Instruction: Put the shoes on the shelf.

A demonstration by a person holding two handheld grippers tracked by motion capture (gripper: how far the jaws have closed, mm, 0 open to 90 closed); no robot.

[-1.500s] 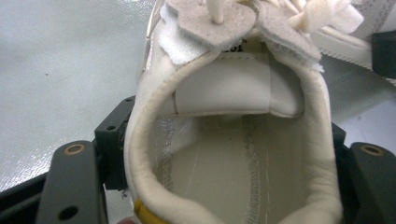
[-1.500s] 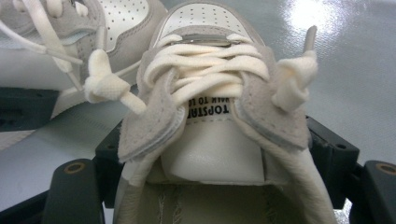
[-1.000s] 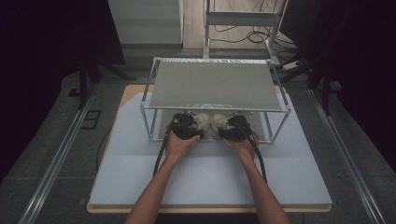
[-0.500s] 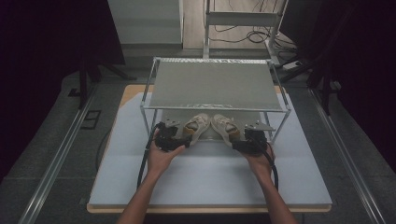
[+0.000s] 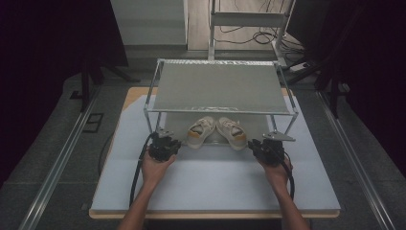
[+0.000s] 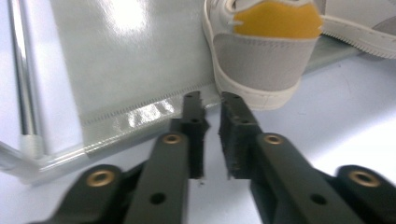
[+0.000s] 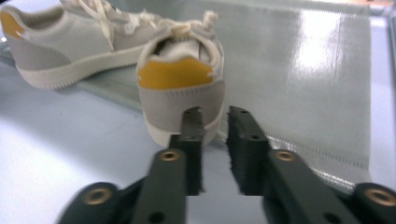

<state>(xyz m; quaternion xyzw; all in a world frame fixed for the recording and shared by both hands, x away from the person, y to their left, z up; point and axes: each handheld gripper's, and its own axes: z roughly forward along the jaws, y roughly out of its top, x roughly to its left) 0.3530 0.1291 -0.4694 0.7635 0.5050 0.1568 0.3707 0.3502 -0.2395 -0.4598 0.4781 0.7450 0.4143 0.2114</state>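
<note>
So in the high view there's a pale blue table (image 5: 215,182) in the middle of the frame with a metal-framed rack (image 5: 220,88) sitting on its far half. The top shelf is a flat grey sheet. Tucked under it, just below frame centre, sits a pair of white sneakers, heels toward the person and toes splayed apart: the left sneaker (image 5: 200,132) and the right sneaker (image 5: 232,132) are almost touching at the inner sides.

The left gripper (image 5: 163,146) sits at lower left of centre, near the rack's front left leg and just beside the left shoe. The right gripper (image 5: 269,149) mirrors it at lower right of centre, by the front right leg. Both hands come up from the bottom edge, holding the grippers from behind.

In the left gripper view, the jaws stand nearly together with just a narrow slit between them and nothing in it. The yellow-tabbed heel (image 6: 266,46) is at upper right, close past the tips, resting at the edge of a shiny grey mat (image 6: 130,60).

Right gripper view is the same deal: jaws nearly closed, narrow gap, nothing pinched. The other shoe's heel (image 7: 180,88) is right behind the left jaw tip; can't tell if it's touching.
</note>
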